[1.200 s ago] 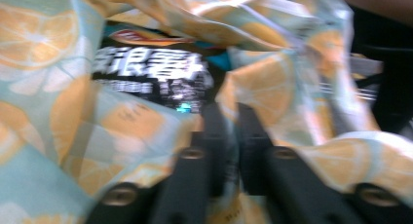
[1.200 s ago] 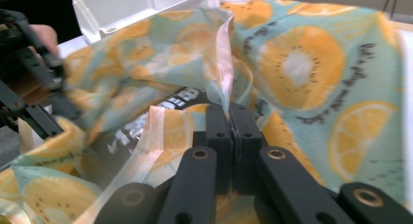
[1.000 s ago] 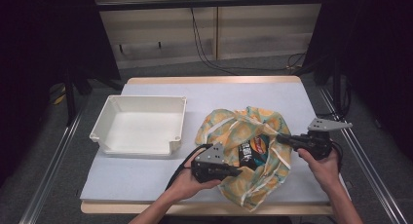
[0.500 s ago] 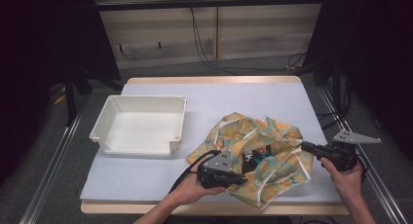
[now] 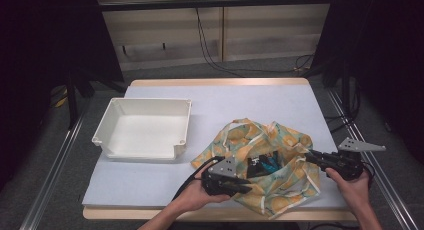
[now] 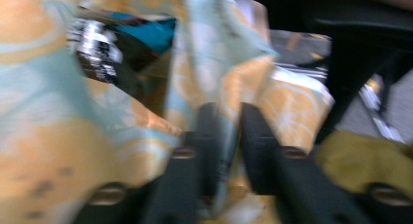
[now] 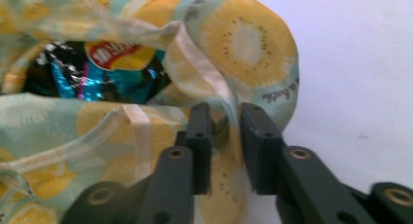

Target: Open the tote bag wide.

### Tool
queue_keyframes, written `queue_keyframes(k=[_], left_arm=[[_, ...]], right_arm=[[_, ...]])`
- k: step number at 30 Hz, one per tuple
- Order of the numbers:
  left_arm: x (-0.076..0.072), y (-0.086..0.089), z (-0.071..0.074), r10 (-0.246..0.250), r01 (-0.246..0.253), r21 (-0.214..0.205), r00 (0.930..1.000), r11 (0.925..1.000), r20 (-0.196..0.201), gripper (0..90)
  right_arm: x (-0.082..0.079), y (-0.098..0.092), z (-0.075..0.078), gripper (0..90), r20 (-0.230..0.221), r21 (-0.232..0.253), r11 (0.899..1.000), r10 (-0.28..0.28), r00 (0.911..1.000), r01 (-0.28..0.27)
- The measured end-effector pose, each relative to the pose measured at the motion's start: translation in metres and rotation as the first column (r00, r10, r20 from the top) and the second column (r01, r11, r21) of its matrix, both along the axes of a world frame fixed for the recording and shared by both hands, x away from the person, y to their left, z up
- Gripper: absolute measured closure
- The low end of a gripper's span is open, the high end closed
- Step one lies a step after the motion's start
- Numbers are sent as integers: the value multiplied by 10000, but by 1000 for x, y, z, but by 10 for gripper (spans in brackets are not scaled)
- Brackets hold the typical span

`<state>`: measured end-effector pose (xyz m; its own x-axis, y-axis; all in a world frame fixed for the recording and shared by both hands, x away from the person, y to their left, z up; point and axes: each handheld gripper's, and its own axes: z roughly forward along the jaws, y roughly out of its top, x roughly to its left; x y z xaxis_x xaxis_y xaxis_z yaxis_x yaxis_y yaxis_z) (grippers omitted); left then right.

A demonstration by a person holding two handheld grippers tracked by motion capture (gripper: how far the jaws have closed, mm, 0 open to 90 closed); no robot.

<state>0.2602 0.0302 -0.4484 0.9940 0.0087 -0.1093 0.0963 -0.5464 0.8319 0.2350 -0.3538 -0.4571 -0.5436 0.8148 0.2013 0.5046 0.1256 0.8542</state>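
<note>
A cloth bag (image 5: pixel 272 165) printed with orange and kiwi slices lies on the near right part of the table. Its mouth is pulled wide, and a black and blue snack packet (image 5: pixel 262 165) lies inside. My left gripper (image 5: pixel 248 188) is shut on the bag's near-left edge (image 6: pixel 221 131). At the bag's right edge, my right gripper (image 5: pixel 307 155) is shut on the cloth (image 7: pixel 225 126). In the right gripper view the snack packet (image 7: pixel 92 70) shows a red and yellow logo. The left gripper view is blurred, with the packet (image 6: pixel 117 44) behind the cloth.
A white plastic bin (image 5: pixel 145 127) stands at the left of the pale blue table mat (image 5: pixel 250 105). Metal rails run along both table sides. Cables hang over the floor beyond the far edge.
Both grippers have pulled apart and toward the near edge, spreading the bag flatter and wider. The bag's mouth now gapes more around the packet.
</note>
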Motion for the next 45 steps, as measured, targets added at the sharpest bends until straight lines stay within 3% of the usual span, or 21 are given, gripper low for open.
queue_keyframes(k=[6,8,12,16,18,22,24,25,28,29,31,35,38,39,40,45], left_arm=[[1,7,9,190,-194,-453,9998,9988,-109,638],[1,9,12,313,-335,-736,9990,9967,-309,605],[-2,15,21,410,-422,-858,9990,9954,-166,547],[-1,22,32,565,-576,-1177,9983,9914,-123,536],[3,24,39,739,-744,-1312,9972,9886,-81,553],[18,25,54,1109,-1093,-1926,9938,9752,-26,582],[23,23,56,1180,-1174,-2023,9930,9723,-88,582],[35,19,60,1403,-1398,-2012,9900,9695,-121,581],[50,11,61,1608,-1603,-1850,9869,9696,-122,556],[62,2,59,1777,-1775,-1646,9840,9703,-141,528],[73,-5,58,1954,-1961,-1510,9805,9689,-195,504],[88,-22,49,2076,-2086,-876,9780,9741,-197,477],[90,-32,39,1894,-1897,-343,9818,9812,-133,443],[90,-32,39,1894,-1897,-343,9818,9812,-133,432],[87,-39,35,1782,-1782,-2,9838,9840,188,417],[84,-48,29,1479,-1498,362,9877,9881,500,349]], right_arm=[[-9,-2,16,534,491,183,9996,-224,9985,215],[-13,-1,21,489,643,231,9996,-173,9978,159],[-23,6,35,428,926,270,9996,104,9957,-129],[-29,14,44,428,1053,335,9981,473,9933,-510],[-30,19,45,473,1014,286,9957,853,9912,-886],[-28,33,44,535,815,198,9873,1556,9845,-1577],[-24,43,43,536,714,108,9830,1820,9807,-1832],[-22,47,43,541,670,94,9801,1972,9781,-1982],[-19,57,41,552,543,-25,9748,2228,9734,-2230],[-15,66,38,569,410,-146,9673,2537,9664,-2533],[-13,73,34,579,244,-193,9634,2677,9632,-2673],[-11,81,21,597,-162,-369,9528,3009,9535,-3013],[-11,81,15,609,-340,-370,9534,2983,9539,-2995],[-11,81,15,609,-340,-370,9534,2983,9539,-2995],[-12,81,13,623,-380,-313,9534,2987,9536,-2999],[-16,81,13,651,-348,-342,9491,3119,9495,-3130]])
